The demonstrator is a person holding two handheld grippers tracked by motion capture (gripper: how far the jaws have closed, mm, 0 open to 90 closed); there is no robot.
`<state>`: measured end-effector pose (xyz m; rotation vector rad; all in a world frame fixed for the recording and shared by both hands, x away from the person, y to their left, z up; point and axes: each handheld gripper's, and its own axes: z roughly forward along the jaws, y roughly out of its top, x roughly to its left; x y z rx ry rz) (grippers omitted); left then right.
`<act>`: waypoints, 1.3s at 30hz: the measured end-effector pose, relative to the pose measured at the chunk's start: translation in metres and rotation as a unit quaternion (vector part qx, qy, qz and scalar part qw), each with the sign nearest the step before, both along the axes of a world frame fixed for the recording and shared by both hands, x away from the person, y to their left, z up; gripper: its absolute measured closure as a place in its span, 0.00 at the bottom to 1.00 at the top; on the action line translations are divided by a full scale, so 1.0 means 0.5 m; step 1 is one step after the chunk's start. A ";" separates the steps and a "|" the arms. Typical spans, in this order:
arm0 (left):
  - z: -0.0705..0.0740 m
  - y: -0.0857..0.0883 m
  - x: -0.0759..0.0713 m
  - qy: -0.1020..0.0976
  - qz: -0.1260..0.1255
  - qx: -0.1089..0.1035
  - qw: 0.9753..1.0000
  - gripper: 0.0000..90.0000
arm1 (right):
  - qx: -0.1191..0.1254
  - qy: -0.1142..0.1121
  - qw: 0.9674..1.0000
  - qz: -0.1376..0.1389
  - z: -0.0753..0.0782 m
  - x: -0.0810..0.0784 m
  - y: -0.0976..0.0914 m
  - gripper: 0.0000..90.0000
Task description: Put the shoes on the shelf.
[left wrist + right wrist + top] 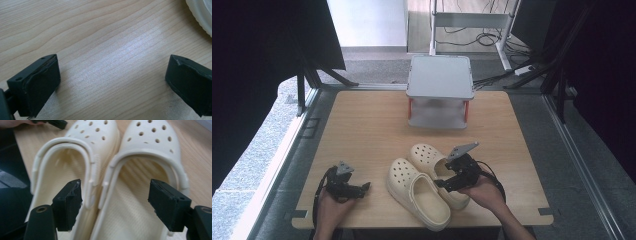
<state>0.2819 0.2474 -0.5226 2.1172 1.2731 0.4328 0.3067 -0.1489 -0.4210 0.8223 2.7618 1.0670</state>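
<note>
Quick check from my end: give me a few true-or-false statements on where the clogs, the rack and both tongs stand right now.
1. The two cream clogs lie side by side on the table. True.
2. The right tongs are clamped on a clog's heel strap. False: the jaws stand apart, pressing on nothing, behind the clogs' heel ends.
3. The left tongs are open over bare wood. True.
4. One clog sits on the grey rack. False: the rack at the table's far edge carries nothing; both clogs lie near the front.
5. The left tongs touch a clog. False: they lie apart from the pair, to its left in the high view.
</note>
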 end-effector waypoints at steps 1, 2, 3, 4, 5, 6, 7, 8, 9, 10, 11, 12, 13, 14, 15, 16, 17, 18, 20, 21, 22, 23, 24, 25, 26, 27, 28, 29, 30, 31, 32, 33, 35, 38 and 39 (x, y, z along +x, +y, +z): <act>0.000 0.000 0.000 -0.001 0.000 0.000 1.000 0.00 | 0.001 -0.001 1.000 0.004 -0.001 -0.002 0.001 0.26; 0.000 0.000 0.000 0.000 0.000 0.001 1.000 0.00 | 0.003 -0.001 1.000 0.007 -0.002 -0.005 0.003 0.26; 0.000 0.000 0.000 0.000 0.000 0.001 1.000 0.00 | 0.002 -0.002 1.000 0.010 -0.004 -0.007 0.005 0.25; 0.000 0.000 0.000 0.000 0.000 0.001 1.000 0.00 | 0.000 0.000 1.000 0.013 -0.005 -0.009 0.007 0.24; 0.000 0.000 0.000 0.000 0.000 0.001 1.000 0.00 | 0.000 -0.001 1.000 0.015 -0.007 -0.010 0.010 0.23; 0.000 0.000 0.000 0.000 -0.001 0.001 1.000 0.00 | 0.000 0.002 1.000 0.018 -0.009 -0.011 0.012 0.23; 0.000 0.000 0.000 0.000 0.000 0.001 1.000 0.00 | 0.000 0.001 1.000 0.020 -0.012 -0.011 0.016 0.23; 0.000 0.000 0.000 0.000 0.000 0.001 1.000 0.00 | 0.000 0.002 1.000 0.022 -0.015 -0.012 0.019 0.22; 0.000 0.000 0.000 0.000 0.000 0.001 1.000 0.00 | -0.002 0.004 1.000 0.023 -0.018 -0.013 0.023 0.22; 0.000 0.000 0.000 0.000 0.000 0.001 1.000 0.00 | -0.003 0.003 1.000 0.026 -0.021 -0.013 0.027 0.22; 0.000 0.000 0.000 -0.001 0.000 0.000 1.000 0.00 | -0.005 0.003 1.000 0.027 -0.024 -0.014 0.032 0.22; 0.000 0.000 0.000 0.000 0.000 0.000 1.000 0.00 | -0.008 0.002 1.000 0.029 -0.028 -0.014 0.036 0.22; 0.000 0.000 0.000 -0.001 0.000 0.000 1.000 0.00 | -0.011 0.004 1.000 0.028 -0.031 -0.014 0.041 0.22; 0.000 0.000 0.000 0.000 0.000 0.000 1.000 0.00 | -0.013 0.002 1.000 0.028 -0.035 -0.014 0.046 0.22; 0.000 0.000 0.000 0.000 0.000 0.000 1.000 0.00 | -0.016 0.003 0.999 0.028 -0.039 -0.013 0.051 0.22; 0.000 0.000 0.000 0.000 0.000 0.001 1.000 0.00 | -0.017 0.001 0.999 0.027 -0.043 -0.011 0.055 0.22; 0.000 0.000 0.000 0.000 0.000 0.001 1.000 0.00 | -0.018 0.002 1.000 0.024 -0.046 -0.010 0.060 0.22; 0.000 0.000 0.000 0.000 0.000 0.001 1.000 0.00 | -0.017 0.004 1.000 0.021 -0.050 -0.008 0.064 0.22; 0.000 0.000 0.000 0.000 0.000 0.001 1.000 0.00 | -0.014 0.011 1.000 0.017 -0.058 -0.002 0.072 0.22; 0.000 0.000 0.000 0.000 0.000 0.001 1.000 0.00 | -0.015 0.014 1.000 0.014 -0.062 0.000 0.076 0.22; 0.000 0.000 0.000 0.000 0.000 0.001 1.000 0.00 | -0.016 0.016 1.000 0.013 -0.065 0.003 0.079 0.21; 0.000 0.000 0.000 0.000 0.000 0.001 1.000 0.00 | -0.019 0.018 1.000 0.010 -0.068 0.006 0.084 0.21; 0.000 0.000 0.000 0.000 0.000 0.000 1.000 0.00 | -0.024 0.017 1.000 0.005 -0.070 0.009 0.089 0.22; 0.000 0.000 0.000 0.000 0.000 0.001 1.000 0.00 | -0.030 0.013 0.999 0.001 -0.071 0.011 0.094 0.23; 0.000 0.000 0.000 0.000 0.000 0.001 1.000 0.00 | -0.034 0.008 0.999 0.000 -0.071 0.013 0.100 0.26; 0.000 0.000 0.000 0.000 0.000 0.000 1.000 0.00 | -0.037 0.008 0.999 0.000 -0.072 0.015 0.105 0.28; 0.000 0.000 0.000 0.000 0.000 0.000 1.000 0.00 | -0.039 0.008 0.999 -0.003 -0.072 0.017 0.111 0.31; 0.000 0.000 0.000 0.000 0.000 0.000 1.000 0.00 | -0.044 0.008 0.999 -0.008 -0.072 0.019 0.116 0.35; 0.000 0.000 0.000 -0.001 0.001 -0.002 1.000 0.00 | -0.049 0.005 0.999 -0.011 -0.071 0.020 0.120 0.39; 0.000 0.000 0.000 -0.001 0.001 -0.001 1.000 0.00 | -0.053 0.002 0.998 -0.016 -0.070 0.022 0.124 0.43; 0.000 0.000 0.000 0.000 0.001 -0.001 1.000 0.00 | -0.056 0.000 0.998 -0.019 -0.069 0.024 0.128 0.46; 0.000 0.000 0.000 0.000 0.001 -0.001 1.000 0.00 | -0.063 -0.002 0.998 -0.023 -0.068 0.026 0.130 0.52; 0.000 0.000 0.000 0.000 0.000 0.000 1.000 0.00 | -0.068 0.002 0.997 -0.024 -0.066 0.030 0.130 0.60; 0.000 0.000 0.000 0.000 -0.001 0.001 1.000 0.00 | -0.066 0.016 0.998 -0.019 -0.065 0.032 0.127 0.67; 0.000 0.000 0.000 0.000 -0.001 0.001 1.000 0.00 | -0.065 0.019 0.997 -0.022 -0.063 0.032 0.127 0.68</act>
